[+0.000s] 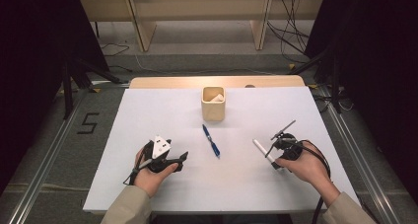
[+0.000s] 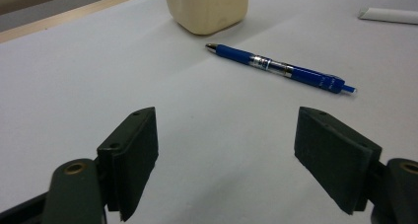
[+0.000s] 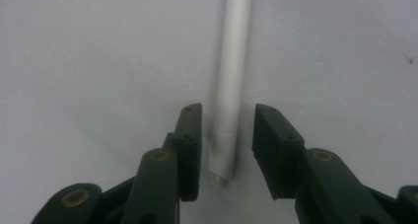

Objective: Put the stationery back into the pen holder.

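Observation:
A white pen (image 1: pixel 260 147) lies on the white table (image 1: pixel 148 115) at the right. My right gripper (image 1: pixel 272 156) stands over its near end. In the right gripper view the white pen (image 3: pixel 234 51) runs up between the two jaws of the right gripper (image 3: pixel 224 120), with a thin gap on each side, so the pads do not press on it. A blue pen (image 1: pixel 211 141) lies at the middle of the table. My left gripper (image 1: pixel 180 160) rests to its left and is open. In the left gripper view the blue pen (image 2: pixel 276 66) lies beyond the wide, empty jaws of the left gripper (image 2: pixel 226 130).
A beige cup (image 1: pixel 213 105) with something white inside stands at the back middle of the table; its base (image 2: pixel 204 7) appears in the left gripper view. The white pen's tip (image 2: pixel 389 15) shows at that view's top right. Wooden furniture and cables lie beyond the table.

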A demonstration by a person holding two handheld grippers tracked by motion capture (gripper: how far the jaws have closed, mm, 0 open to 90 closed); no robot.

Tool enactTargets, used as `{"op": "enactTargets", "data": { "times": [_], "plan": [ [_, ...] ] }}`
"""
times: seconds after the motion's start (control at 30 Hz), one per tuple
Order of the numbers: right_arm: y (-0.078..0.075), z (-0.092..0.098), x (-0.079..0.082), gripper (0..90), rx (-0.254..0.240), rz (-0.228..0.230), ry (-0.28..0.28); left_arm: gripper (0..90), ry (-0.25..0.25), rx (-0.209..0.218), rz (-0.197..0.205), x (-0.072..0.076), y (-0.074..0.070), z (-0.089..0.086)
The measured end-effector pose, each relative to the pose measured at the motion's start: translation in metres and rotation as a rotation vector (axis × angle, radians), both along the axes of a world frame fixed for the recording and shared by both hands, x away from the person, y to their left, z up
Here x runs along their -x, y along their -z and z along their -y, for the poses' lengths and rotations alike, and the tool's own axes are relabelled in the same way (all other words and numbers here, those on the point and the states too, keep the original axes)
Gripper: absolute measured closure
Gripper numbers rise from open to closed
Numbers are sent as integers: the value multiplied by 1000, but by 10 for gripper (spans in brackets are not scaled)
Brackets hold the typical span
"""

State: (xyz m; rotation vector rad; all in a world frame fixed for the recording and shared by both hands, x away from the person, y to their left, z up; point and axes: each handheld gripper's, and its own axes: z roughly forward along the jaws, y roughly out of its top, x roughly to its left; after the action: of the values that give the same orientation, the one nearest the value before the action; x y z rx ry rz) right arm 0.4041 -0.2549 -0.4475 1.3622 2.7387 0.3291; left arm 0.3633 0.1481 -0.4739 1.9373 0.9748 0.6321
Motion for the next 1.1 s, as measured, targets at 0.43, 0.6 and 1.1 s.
{"op": "enactTargets", "data": {
  "times": [0.43, 0.6, 1.1],
  "plan": [
    [3, -3, -1, 680, 35, -16, -36, 249, 2, 0, 0, 0, 0, 0],
    [4, -5, 0, 688, 37, -22, -30, 250, 2, 0, 0, 0, 0, 0],
    [4, -6, -2, 712, 51, -30, -34, 249, 0, 1, 1, 0, 0, 0]
  ]
}}
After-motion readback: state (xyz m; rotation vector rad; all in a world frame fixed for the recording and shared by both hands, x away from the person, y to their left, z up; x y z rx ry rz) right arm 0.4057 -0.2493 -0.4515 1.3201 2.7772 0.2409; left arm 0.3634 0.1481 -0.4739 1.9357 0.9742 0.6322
